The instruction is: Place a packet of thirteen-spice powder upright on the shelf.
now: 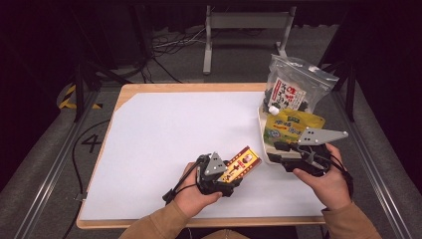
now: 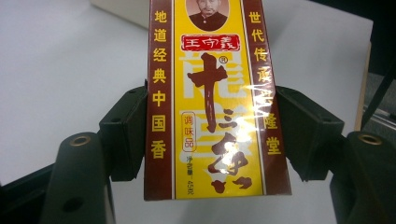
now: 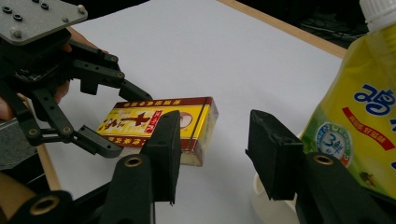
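A flat yellow and dark red box (image 1: 244, 163) with Chinese writing is clamped by its long sides between the jaws of my left gripper (image 1: 232, 172), low over the white sheet. In the left gripper view the box (image 2: 210, 93) runs away from the camera with my left gripper (image 2: 212, 133) shut on its near half. My right gripper (image 1: 277, 155) stands open to the box's right, by the tray's front. Seen from the right gripper view, my right gripper (image 3: 217, 149) has nothing between its fingers; beyond it lie the box (image 3: 159, 123) and the left gripper (image 3: 122, 122).
A white tray (image 1: 262, 137) at the table's right holds a yellow spouted pouch (image 1: 291, 127), seen up close as the pouch (image 3: 364, 116), and a clear zip bag (image 1: 296, 84) of dark contents. A white sheet (image 1: 174, 129) covers the wooden table. Metal stands and cables lie on the floor behind.
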Motion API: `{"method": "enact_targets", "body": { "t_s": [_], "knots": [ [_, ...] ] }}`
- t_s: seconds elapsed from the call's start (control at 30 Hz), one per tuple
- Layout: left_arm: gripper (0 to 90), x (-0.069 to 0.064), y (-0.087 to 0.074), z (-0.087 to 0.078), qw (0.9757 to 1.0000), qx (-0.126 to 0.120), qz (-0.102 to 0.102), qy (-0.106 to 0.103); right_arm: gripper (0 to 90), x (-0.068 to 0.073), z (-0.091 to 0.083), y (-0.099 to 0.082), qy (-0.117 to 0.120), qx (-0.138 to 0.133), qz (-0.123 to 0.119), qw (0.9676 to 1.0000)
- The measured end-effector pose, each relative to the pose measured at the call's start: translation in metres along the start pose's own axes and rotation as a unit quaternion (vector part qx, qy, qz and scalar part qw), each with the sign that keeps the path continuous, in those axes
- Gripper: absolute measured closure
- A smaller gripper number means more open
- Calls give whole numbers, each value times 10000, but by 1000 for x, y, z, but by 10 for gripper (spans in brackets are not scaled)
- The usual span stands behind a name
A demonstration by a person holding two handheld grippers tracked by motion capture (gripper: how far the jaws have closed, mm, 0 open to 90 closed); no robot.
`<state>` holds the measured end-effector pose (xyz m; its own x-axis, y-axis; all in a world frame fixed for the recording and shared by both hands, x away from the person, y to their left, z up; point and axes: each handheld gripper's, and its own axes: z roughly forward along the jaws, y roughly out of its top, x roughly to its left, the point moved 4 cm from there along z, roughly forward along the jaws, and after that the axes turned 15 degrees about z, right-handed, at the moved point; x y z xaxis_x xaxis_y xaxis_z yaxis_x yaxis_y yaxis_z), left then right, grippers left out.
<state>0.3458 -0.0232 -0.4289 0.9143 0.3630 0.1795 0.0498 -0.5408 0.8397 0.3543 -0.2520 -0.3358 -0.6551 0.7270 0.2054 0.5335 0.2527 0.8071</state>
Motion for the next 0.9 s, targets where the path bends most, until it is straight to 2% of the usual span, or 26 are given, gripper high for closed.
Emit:
{"method": "enact_targets", "body": {
  "t_s": [0.13, 0.4, 0.53, 0.9],
  "knots": [
    [325, 0, 4, -5, 9994, -279, 101, 174, 539, 3, 2, 5, 15, 110, 12, 9999],
    [325, -2, 7, -9, 9973, -565, 263, 382, 534, 14, 6, 18, 56, 218, 120, 9997],
    [324, -3, 9, -11, 9959, -701, 336, 458, 529, 19, 10, 23, 130, 370, 206, 9990],
    [324, -8, 11, -12, 9944, -771, 516, 514, 483, 18, 27, 26, 246, 767, 465, 9957]
  ]
}}
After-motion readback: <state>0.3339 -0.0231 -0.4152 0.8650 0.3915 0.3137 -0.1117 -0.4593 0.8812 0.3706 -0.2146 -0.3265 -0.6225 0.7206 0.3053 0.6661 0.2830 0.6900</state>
